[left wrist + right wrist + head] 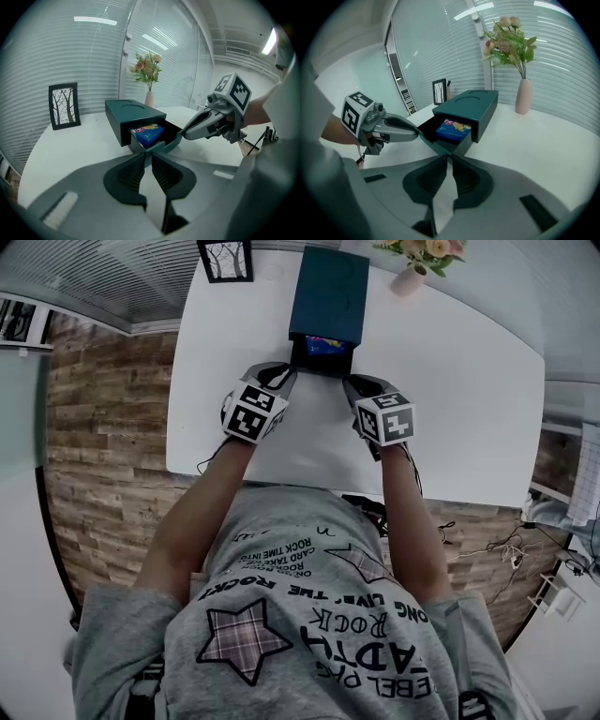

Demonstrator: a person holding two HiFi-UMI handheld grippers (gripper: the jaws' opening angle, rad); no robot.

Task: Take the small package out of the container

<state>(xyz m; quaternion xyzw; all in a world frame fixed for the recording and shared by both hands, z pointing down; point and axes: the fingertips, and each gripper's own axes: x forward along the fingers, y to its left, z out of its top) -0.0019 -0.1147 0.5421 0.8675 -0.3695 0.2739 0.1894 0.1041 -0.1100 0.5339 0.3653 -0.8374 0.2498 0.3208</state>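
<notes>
Two grippers pinch the front of a half-open drawer with the small package inside it.

On the white table [469, 409], the dark teal container [330, 292] has its drawer [322, 360] standing partly out. The blue small package [149, 133] lies flat in the drawer, just behind the front wall. The left gripper [147, 153] has its jaws nearly together on that wall near one corner. The right gripper [449, 157] is pinched the same way near the other corner, though its pads seem to meet only the thin top edge. A picture frame [225, 259] and a vase of flowers [412, 273] stand at the table's far edge, on either side of the container.
</notes>
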